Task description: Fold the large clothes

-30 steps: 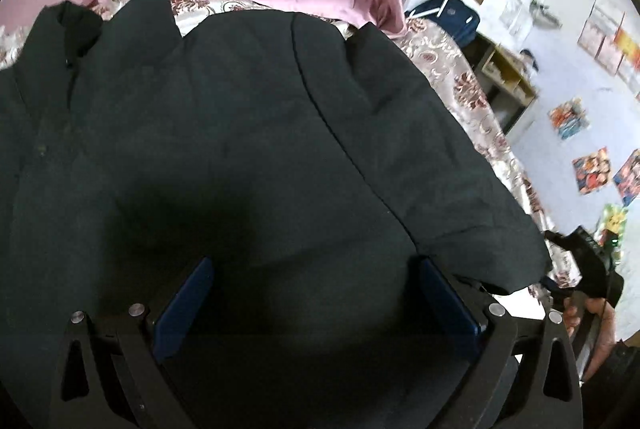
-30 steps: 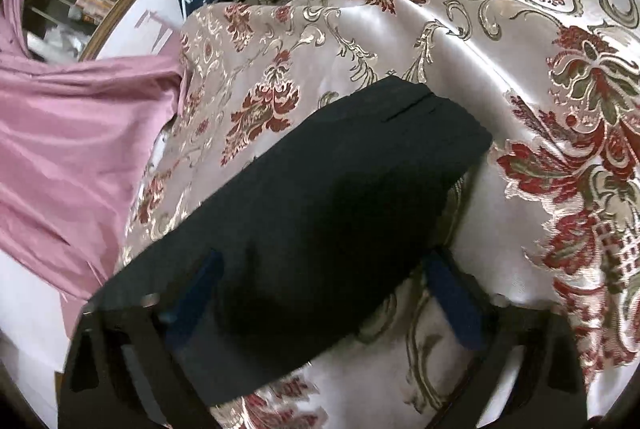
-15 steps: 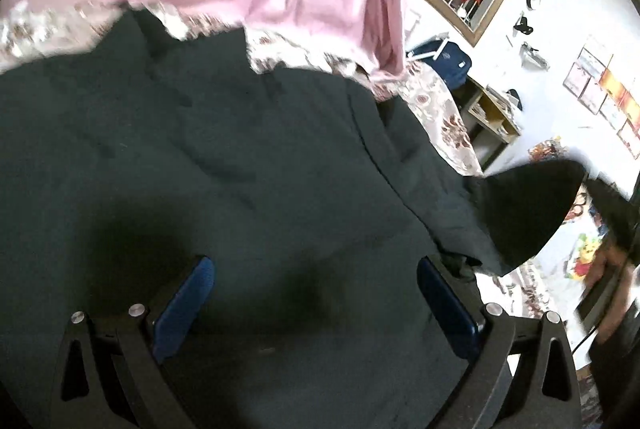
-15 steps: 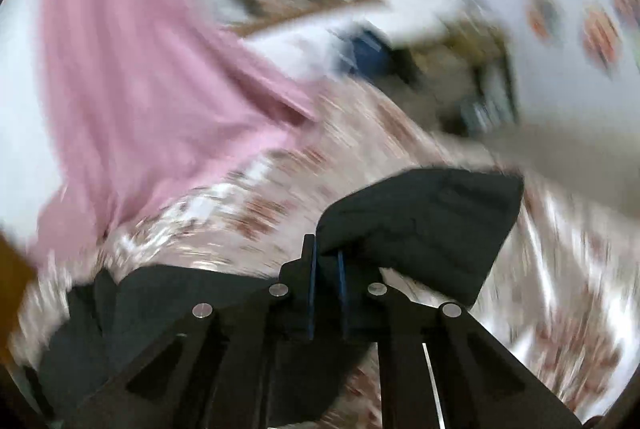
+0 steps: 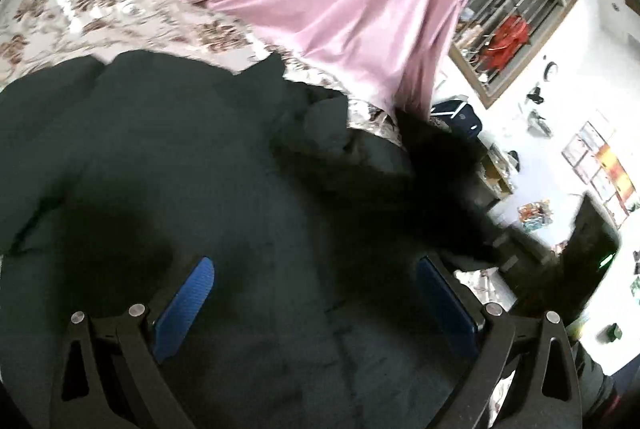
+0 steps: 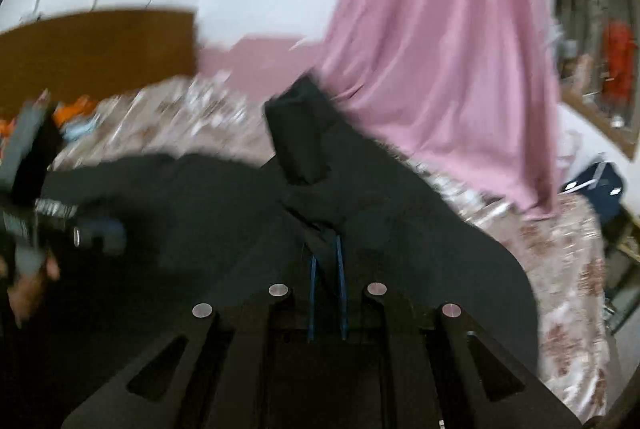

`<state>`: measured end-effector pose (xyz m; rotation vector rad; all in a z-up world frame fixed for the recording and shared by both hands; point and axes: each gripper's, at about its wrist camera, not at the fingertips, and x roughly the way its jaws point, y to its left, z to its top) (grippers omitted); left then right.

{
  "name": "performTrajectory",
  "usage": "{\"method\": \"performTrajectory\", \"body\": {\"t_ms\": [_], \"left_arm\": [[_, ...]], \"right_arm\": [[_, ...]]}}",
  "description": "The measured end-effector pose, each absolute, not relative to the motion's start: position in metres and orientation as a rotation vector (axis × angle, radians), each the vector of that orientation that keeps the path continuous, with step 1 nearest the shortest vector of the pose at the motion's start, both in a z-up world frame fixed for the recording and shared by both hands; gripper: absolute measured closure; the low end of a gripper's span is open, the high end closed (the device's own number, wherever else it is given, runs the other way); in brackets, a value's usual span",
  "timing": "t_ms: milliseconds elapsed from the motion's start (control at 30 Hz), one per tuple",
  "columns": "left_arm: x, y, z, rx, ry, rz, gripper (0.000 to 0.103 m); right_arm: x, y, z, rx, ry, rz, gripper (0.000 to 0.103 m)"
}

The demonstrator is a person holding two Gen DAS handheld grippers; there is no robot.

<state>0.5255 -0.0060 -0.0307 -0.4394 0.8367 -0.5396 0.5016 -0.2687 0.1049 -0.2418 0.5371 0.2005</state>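
Since a second ago the right hand-held gripper (image 6: 326, 261) has clamped the black padded jacket's sleeve (image 6: 304, 133), lifting it up-frame over the jacket body; the left hand-held gripper (image 5: 316, 293) hovers released above.

No text can be read. The wall posters (image 5: 608, 165) are too blurred to make out, and so is the white lettering on the left gripper (image 6: 56, 209).

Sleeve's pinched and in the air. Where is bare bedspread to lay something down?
Bare floral bedspread lies between the black coat and the bed's edge, below the pink curtain; another strip runs behind the coat toward the wooden headboard. The near middle is all coat.
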Motion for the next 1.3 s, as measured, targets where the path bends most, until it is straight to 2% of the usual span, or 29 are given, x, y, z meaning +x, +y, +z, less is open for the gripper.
{"method": "performTrajectory", "body": {"t_ms": [67,100,133,300,433,600,667,733,800,900,1067,1300], "left_arm": [[0.528,0.003,-0.043,-0.448,0.875,-0.527,0.002],[0.529,0.007,-0.050,-0.457,0.894,-0.528,0.002],[0.530,0.010,-0.055,-0.463,0.905,-0.531,0.002],[0.534,-0.012,-0.072,-0.446,0.934,-0.635,0.002],[0.538,-0.057,-0.085,-0.434,0.994,-0.720,0.002],[0.560,-0.111,-0.126,-0.575,1.138,-0.729,0.002],[0.569,-0.119,-0.138,-0.685,1.161,-0.679,0.012],[0.572,-0.118,-0.147,-0.786,1.151,-0.535,0.044],[0.574,-0.118,-0.150,-0.821,1.142,-0.452,0.060],[0.573,-0.123,-0.144,-0.761,1.108,-0.396,0.094],[0.564,-0.113,-0.105,-0.686,0.950,-0.396,0.097],[0.539,-0.082,-0.013,-0.428,0.650,-0.293,0.098]], "right_arm": [[0.510,-0.244,0.068,-0.293,0.668,0.244,0.073],[0.513,-0.242,0.053,-0.293,0.711,0.261,0.056],[0.512,-0.240,0.039,-0.284,0.747,0.274,0.045],[0.480,-0.254,0.006,-0.278,0.856,0.311,0.040],[0.448,-0.282,0.002,-0.293,0.845,0.258,0.037],[0.422,-0.318,0.011,-0.213,0.822,0.171,0.035],[0.413,-0.332,0.011,-0.158,0.826,0.150,0.035],[0.401,-0.346,0.006,-0.108,0.833,0.139,0.035],[0.391,-0.359,0.003,-0.080,0.831,0.134,0.035],[0.387,-0.366,0.002,-0.058,0.807,0.126,0.035],[0.389,-0.370,0.010,-0.038,0.772,0.110,0.035],[0.404,-0.357,0.034,-0.040,0.698,0.113,0.035]]}}
